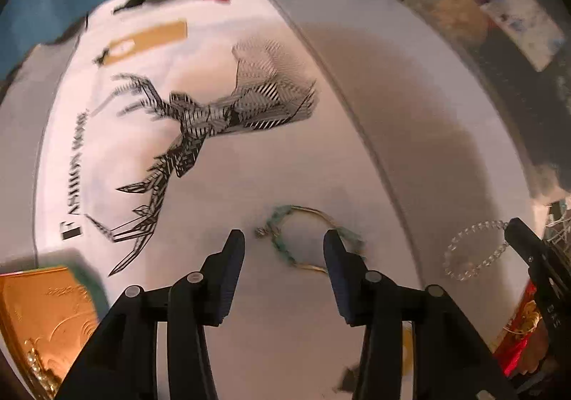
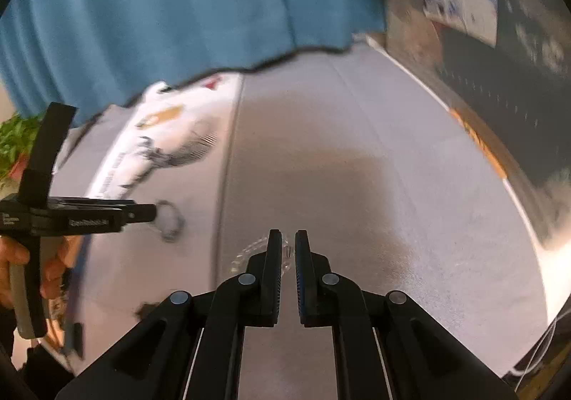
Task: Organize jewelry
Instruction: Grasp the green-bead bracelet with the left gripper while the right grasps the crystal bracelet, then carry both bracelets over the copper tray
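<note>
The left tongs (image 1: 284,243) are spread wide, poised just above a green-beaded bracelet (image 1: 307,239) that lies flat on the counter (image 1: 374,114). Its gold wire loop falls between the two fingers, the right finger overlapping its far side. The right tongs (image 2: 288,244) are pressed nearly together with a thin gap; a clear bead chain (image 2: 249,252) lies under and beside their tips. Whether they actually pinch it I cannot tell, though the left view shows the chain (image 1: 474,250) meeting the right tip.

My reading is that each tool is picking up one piece. For the left, the sound approach would be to lower until both fingers touch the cloth, straddling one side of the loop rather than the whole ring, then squeeze on the beaded section, where there is more bulk to grip than on bare wire. Lift straight up, slowly; a thin wire can slip out sideways. The right should confirm its hold before rising, since loose beads slide.

A gold box (image 1: 39,314) sits at the near left, beside a printed bag (image 1: 171,136), and looks a likely place for the jewellery.
</note>
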A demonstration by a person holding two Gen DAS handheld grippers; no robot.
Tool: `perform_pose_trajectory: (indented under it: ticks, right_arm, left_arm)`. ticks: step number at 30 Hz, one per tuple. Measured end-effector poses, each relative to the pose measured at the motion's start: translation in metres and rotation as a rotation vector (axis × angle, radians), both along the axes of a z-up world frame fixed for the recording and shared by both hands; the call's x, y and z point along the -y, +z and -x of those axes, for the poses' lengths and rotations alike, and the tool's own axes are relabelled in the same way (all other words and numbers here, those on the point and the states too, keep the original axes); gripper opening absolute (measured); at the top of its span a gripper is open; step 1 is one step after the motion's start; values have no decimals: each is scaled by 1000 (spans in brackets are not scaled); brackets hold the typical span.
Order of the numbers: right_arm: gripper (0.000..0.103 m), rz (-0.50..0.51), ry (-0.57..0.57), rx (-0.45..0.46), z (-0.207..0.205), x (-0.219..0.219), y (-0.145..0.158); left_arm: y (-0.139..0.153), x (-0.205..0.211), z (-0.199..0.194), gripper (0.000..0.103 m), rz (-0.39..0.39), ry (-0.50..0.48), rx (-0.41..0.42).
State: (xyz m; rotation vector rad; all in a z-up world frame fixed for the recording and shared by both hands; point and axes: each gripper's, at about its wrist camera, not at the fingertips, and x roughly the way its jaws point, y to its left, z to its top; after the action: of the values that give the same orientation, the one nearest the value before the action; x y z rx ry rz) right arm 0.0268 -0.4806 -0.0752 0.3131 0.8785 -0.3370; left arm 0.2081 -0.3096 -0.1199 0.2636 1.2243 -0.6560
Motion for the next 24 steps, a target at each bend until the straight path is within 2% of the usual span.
perform_pose_trajectory:
  ticks: [1,3,5,6,7,11,12,14,16,18,20,22,24]
  right_arm:
    - [9,2,-19,-21,-1,6,-9]
    - [10,6,-63,-80,0,18,-32]
    - [25,35,-78,-44,7,23,-35]
    - [28,61,-84,-63,7,24,-38]
    - [30,70,-89,-56,8,25,-37]
    - [29,76,-75,-53,8,24,-38]
    - [27,78,-67,-92,6,21,-42]
    - [23,139,-58,-94,6,13,-42]
    - [23,88,-54,-71,9,14,-41]
    - [25,-13,-73,-31,15,23,-40]
    - [24,-27,-78,-25,16,26,-40]
    - [23,49,-51,-58,9,18,-41]
    - [8,154,-28,-99,2,6,-42]
  left_arm:
    - [2,0,2,51,28,-9,36]
    - [0,2,6,52,23,-22,51]
    - [-1,4,12,47,0,-39,87]
    - [-1,5,14,37,-12,-42,109]
    - [0,5,16,8,-21,-47,132]
    - [6,-2,19,9,18,-53,96]
    - [4,-3,19,9,17,-55,97]
    - [8,-5,24,9,21,-48,113]
    - [10,-8,26,9,22,-45,122]
    - [8,-10,27,9,17,-42,119]
    - [3,-9,27,9,4,-40,116]
    - [0,-8,26,9,1,-37,113]
    - [0,-7,25,9,4,-33,110]
